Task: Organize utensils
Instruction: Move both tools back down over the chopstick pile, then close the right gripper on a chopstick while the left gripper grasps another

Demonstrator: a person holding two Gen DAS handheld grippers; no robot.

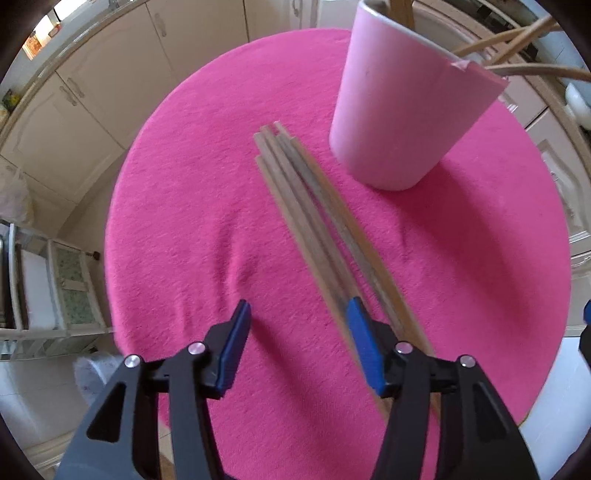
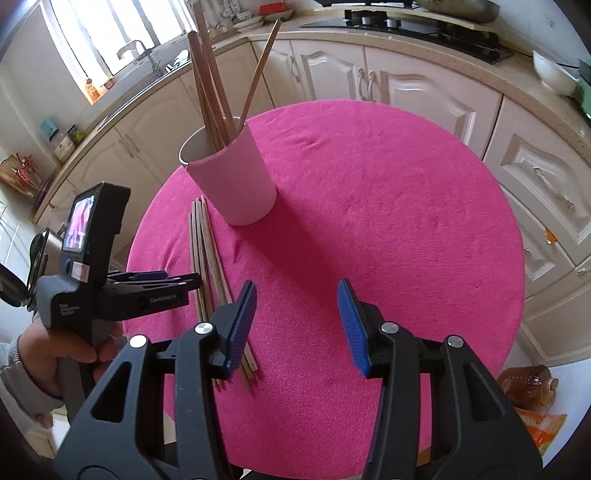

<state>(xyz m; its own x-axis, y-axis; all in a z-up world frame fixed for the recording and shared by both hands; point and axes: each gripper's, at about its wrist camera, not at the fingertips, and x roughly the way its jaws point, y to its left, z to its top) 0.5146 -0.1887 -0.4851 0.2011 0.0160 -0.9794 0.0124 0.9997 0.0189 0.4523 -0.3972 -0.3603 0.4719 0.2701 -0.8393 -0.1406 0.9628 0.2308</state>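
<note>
A: What's around the round table with the pink cloth (image 2: 388, 206)?

B: Cream kitchen cupboards (image 2: 417, 88) behind it, a hob (image 2: 406, 26) on the counter, a white bowl (image 2: 554, 74) at the far right, and a bottle of amber liquid (image 2: 528, 384) down by the table's edge. On the cloth itself only a pink cup (image 2: 236, 177) stands, just beside the far tips of the loose chopsticks (image 1: 314, 206).

A: How many chopsticks?

B: About five lie flat in a bundle; their near ends blur together, so I can't be certain. In the cup (image 1: 410, 107) four or so stand upright, leaning apart.

A: And the grippers?

B: The left gripper (image 1: 295, 336) hangs low over the near end of the bundle, jaws spread wide and holding nothing. Its right-hand finger sits over the sticks, while the other is on bare cloth. In the right wrist view the same left gripper (image 2: 166, 280) reaches in from the side across the sticks (image 2: 207, 258). The right gripper (image 2: 295, 325) is also wide apart and empty, over bare cloth, with the bundle just beside its left-hand finger
</note>
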